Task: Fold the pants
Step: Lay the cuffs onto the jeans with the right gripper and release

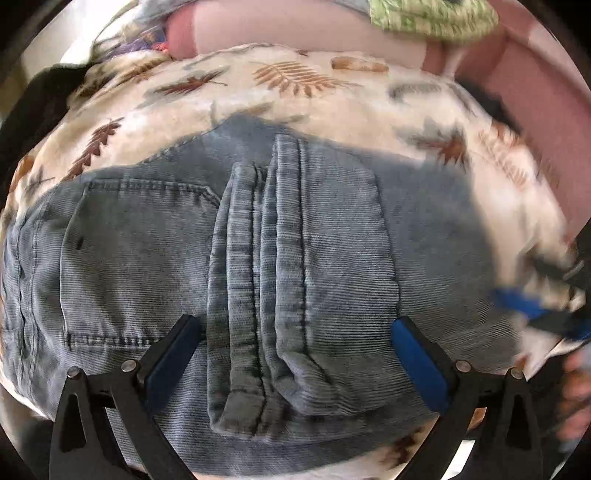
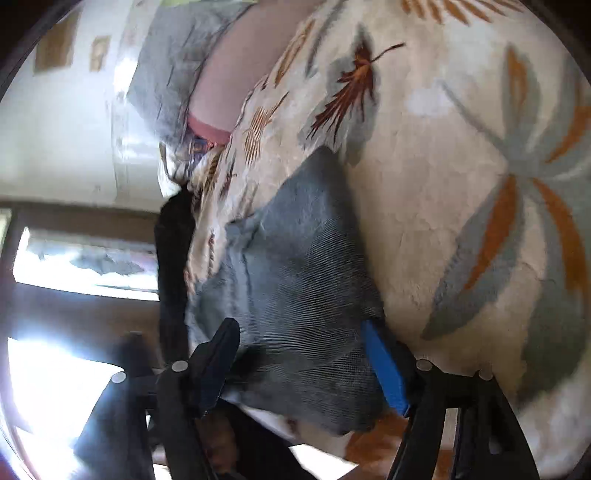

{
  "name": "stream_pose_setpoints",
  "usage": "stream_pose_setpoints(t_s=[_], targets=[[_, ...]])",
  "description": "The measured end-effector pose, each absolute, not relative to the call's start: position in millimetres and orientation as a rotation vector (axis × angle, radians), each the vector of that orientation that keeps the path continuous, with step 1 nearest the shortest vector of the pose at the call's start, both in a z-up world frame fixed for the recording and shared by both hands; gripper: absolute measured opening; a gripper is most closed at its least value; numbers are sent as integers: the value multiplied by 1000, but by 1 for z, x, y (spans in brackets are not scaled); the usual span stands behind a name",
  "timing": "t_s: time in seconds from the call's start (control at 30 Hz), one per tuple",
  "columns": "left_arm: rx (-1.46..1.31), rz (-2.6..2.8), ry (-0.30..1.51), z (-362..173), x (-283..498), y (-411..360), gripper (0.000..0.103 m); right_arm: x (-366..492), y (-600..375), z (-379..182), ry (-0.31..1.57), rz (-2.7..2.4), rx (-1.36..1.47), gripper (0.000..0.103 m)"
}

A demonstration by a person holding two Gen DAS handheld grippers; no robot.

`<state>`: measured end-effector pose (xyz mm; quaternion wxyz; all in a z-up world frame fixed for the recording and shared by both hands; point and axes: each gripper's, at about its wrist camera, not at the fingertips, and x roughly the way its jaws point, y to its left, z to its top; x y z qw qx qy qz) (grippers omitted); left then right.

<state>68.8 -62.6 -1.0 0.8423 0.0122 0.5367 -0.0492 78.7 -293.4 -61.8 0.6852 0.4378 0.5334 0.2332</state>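
Note:
Grey-blue corduroy pants [image 1: 332,236] lie folded on a cream blanket with a leaf print [image 1: 295,77]; a stacked band of seams runs down their middle. My left gripper [image 1: 295,325] hangs open just above them, one finger on each side of that band, nothing pinched. In the right wrist view the pants' edge [image 2: 295,266] lies between the wide-apart fingers of my right gripper [image 2: 301,328], which is rolled on its side; its blue-padded finger [image 2: 386,369] sits by the blanket [image 2: 443,221]. That gripper also shows blurred at the right edge [image 1: 543,314].
A pink sheet [image 1: 295,33] and a green patterned cloth [image 1: 432,18] lie beyond the blanket. A black thing [image 1: 44,96] sits at the bed's left edge. A hand [image 1: 576,387] holds the right gripper. A bright window [image 2: 85,266] is off the bed's side.

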Motion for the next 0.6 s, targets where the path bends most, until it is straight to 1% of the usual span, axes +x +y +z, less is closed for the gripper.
stream_pose_setpoints(t_s=[0.07,0.13,0.2,0.27,0.33,0.37,0.4,0.43,0.5,0.53,0.6], targets=[[24,-102,1093,12,64,-63,102,77,-300,-47,1164,531,947,73],[-60,-138,1028,31,58,-58,102,77,-307,-32,1126,546,940,73],[-89,-130,990,39,56,-55,102,86,-314,-22,1089,551,948,73],[-73,-123,1034,28,60,-58,102,101,-312,-15,1073,570,960,73],[-24,-107,1133,2,68,-63,102,123,-303,-14,1076,609,978,73],[22,-98,1143,-7,68,-65,102,140,-291,-18,1095,643,958,74],[83,-95,1087,-6,63,-72,103,148,-289,-22,1119,633,933,74],[96,-90,1080,-6,61,-74,103,158,-284,-31,1146,593,916,74],[76,-88,1075,-7,61,-73,103,182,-273,-66,1234,549,867,74],[78,-93,1078,-7,63,-73,103,186,-276,-78,1234,540,936,74],[75,-108,1076,-6,63,-71,103,180,-280,-64,1183,559,970,75]])
